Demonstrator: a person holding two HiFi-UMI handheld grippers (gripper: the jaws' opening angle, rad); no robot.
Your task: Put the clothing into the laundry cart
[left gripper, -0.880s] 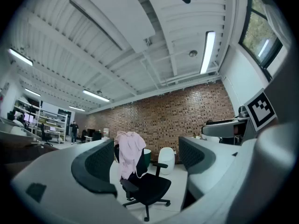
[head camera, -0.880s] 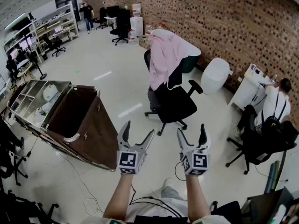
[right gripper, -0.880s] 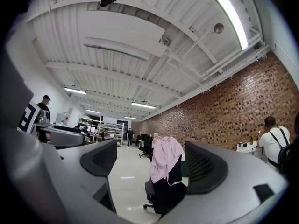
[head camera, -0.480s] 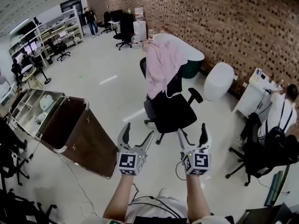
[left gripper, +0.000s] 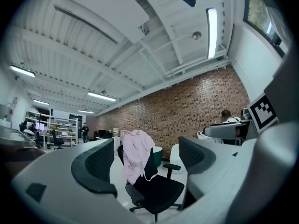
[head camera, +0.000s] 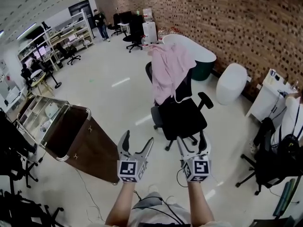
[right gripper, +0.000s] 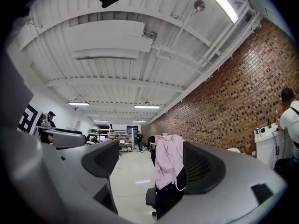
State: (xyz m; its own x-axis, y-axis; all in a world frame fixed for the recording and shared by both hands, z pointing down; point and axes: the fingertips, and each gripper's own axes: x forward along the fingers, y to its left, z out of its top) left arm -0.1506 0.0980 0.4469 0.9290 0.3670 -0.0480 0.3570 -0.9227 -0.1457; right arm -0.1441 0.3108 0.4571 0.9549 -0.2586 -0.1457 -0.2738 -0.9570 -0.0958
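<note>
A pink garment [head camera: 169,72] hangs over the backrest of a black office chair [head camera: 182,117] in the middle of the floor; it also shows in the left gripper view as the pink garment [left gripper: 136,155] and in the right gripper view as the pink garment [right gripper: 167,167]. The brown laundry cart [head camera: 80,138] stands open-topped to the left. My left gripper [head camera: 137,143] and right gripper [head camera: 191,140] are held side by side in front of me, short of the chair, both open with nothing between the jaws.
A white tub with a dark green base [head camera: 199,60] and a white rounded bin [head camera: 231,83] stand by the brick wall. Another black chair [head camera: 265,167] and a person are at the right. Shelves [head camera: 78,30] and desks line the far left.
The view has drawn closer to the chair and turned slightly; the cart has slid left and down in the frame. Both grippers keep the same open pose.
</note>
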